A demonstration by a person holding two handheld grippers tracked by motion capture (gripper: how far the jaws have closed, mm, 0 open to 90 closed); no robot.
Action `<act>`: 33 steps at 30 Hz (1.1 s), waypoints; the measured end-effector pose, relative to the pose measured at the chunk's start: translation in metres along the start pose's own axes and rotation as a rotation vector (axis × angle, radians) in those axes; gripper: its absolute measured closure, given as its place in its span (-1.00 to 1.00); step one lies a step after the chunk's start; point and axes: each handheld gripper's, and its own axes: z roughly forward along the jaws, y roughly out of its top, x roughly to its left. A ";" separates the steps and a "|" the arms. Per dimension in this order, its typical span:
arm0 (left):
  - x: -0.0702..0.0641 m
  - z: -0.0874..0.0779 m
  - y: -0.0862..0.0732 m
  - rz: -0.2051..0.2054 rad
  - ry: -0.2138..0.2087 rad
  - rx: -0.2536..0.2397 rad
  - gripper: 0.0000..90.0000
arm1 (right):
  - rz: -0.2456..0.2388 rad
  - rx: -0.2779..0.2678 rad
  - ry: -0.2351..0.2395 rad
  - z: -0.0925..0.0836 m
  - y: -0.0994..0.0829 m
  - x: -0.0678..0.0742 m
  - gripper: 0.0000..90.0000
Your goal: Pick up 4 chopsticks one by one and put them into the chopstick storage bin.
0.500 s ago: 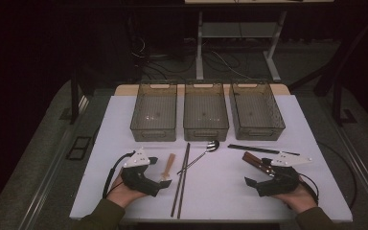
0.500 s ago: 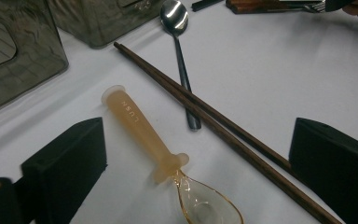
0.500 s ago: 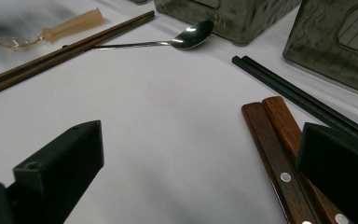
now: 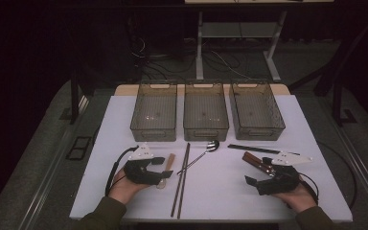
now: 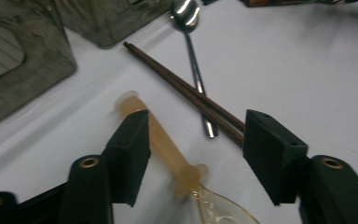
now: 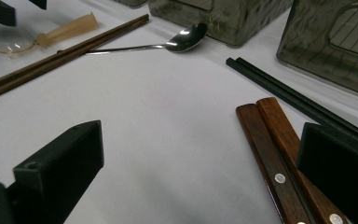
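Observation:
A clear-bowled spoon with a tan handle [image 5: 161,144] [image 4: 171,160] lies on the white table [image 4: 220,191]. My left gripper [image 5: 196,154] [image 4: 163,167] sits low around that handle. Its jaws stand apart; the handle runs close along the left jaw and the right jaw is well clear of it. My right gripper [image 6: 200,163] [image 4: 258,171] rests open at the front right. Two riveted wooden handles [image 6: 272,149] [image 4: 254,160] lie just inside its right jaw. Brown chopsticks [image 4: 182,182] [image 5: 182,86] and a metal spoon [image 4: 206,151] [image 6: 177,43] lie between the hands.
Three smoky plastic bins [image 4: 153,132] [image 4: 206,132] [image 4: 261,132] stand in a row at the back of the table. Black chopsticks [image 4: 254,149] [image 6: 279,91] lie in front of the right bin. Bare white surface spreads between the brown chopsticks and my right gripper.

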 end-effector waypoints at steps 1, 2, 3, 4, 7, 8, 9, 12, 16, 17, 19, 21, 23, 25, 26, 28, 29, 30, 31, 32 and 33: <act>0.000 0.000 0.001 -0.004 -0.003 -0.004 -0.02 | 0.003 -0.002 -0.002 0.000 0.000 0.000 -0.99; 0.001 -0.001 0.002 -0.002 -0.004 -0.004 0.07 | 0.002 -0.004 -0.004 0.000 0.001 0.000 -0.99; 0.001 -0.001 0.002 0.001 -0.003 -0.004 0.13 | 0.000 -0.002 -0.006 0.000 0.001 0.001 -0.99; 0.002 0.000 0.003 0.000 -0.006 -0.003 0.20 | -0.002 -0.002 -0.007 0.001 0.001 0.001 -0.99; 0.003 0.003 0.005 -0.003 -0.011 0.005 0.37 | -0.002 -0.010 -0.004 0.001 0.002 0.002 -0.99; 0.003 0.004 0.006 -0.003 -0.009 0.006 0.41 | -0.005 -0.007 -0.006 0.001 0.001 0.001 -0.99; 0.004 0.005 0.008 0.002 -0.007 0.008 0.46 | -0.005 -0.005 -0.007 0.001 0.001 0.001 -0.99; 0.004 0.010 0.013 0.005 -0.010 0.006 0.61 | -0.002 -0.011 -0.006 0.001 0.001 0.002 -0.99; 0.004 0.018 0.018 0.002 -0.026 0.012 0.75 | -0.004 -0.013 -0.012 0.000 0.001 0.002 -0.99; 0.005 0.020 0.020 0.008 -0.024 0.019 0.78 | -0.003 -0.013 -0.012 0.000 0.001 0.002 -0.99; 0.006 0.024 0.022 0.013 -0.030 0.025 0.87 | -0.004 -0.016 -0.013 0.000 0.001 0.002 -0.99; 0.006 0.027 0.025 0.015 -0.029 0.026 0.95 | -0.004 -0.015 -0.015 0.001 0.001 0.002 -0.99; 0.008 0.030 0.027 0.021 -0.026 0.027 0.99 | -0.008 -0.016 -0.018 0.001 0.001 0.002 -0.99; 0.009 0.033 0.030 0.019 -0.022 0.026 0.99 | -0.004 -0.016 -0.020 0.001 0.001 0.002 -0.99; 0.010 0.035 0.031 0.014 -0.021 0.024 0.99 | -0.003 -0.016 -0.021 0.001 0.001 0.001 -0.99; 0.012 0.039 0.033 0.012 -0.021 0.028 0.99 | -0.001 -0.016 -0.024 0.001 0.001 0.001 -0.99; 0.012 0.041 0.034 0.016 -0.019 0.035 0.99 | 0.000 -0.018 -0.023 0.000 0.001 0.001 -0.99; 0.013 0.043 0.034 0.014 -0.014 0.040 0.99 | 0.000 -0.019 -0.023 0.000 0.001 0.001 -0.99; 0.014 0.045 0.035 0.016 -0.010 0.045 0.99 | 0.004 -0.021 -0.026 0.000 0.001 0.000 -0.99; 0.014 0.047 0.036 0.013 -0.005 0.047 0.99 | 0.009 -0.021 -0.026 0.000 0.001 0.000 -0.99; 0.015 0.049 0.036 0.013 -0.001 0.054 0.99 | 0.010 -0.021 -0.026 0.001 0.001 0.000 -0.99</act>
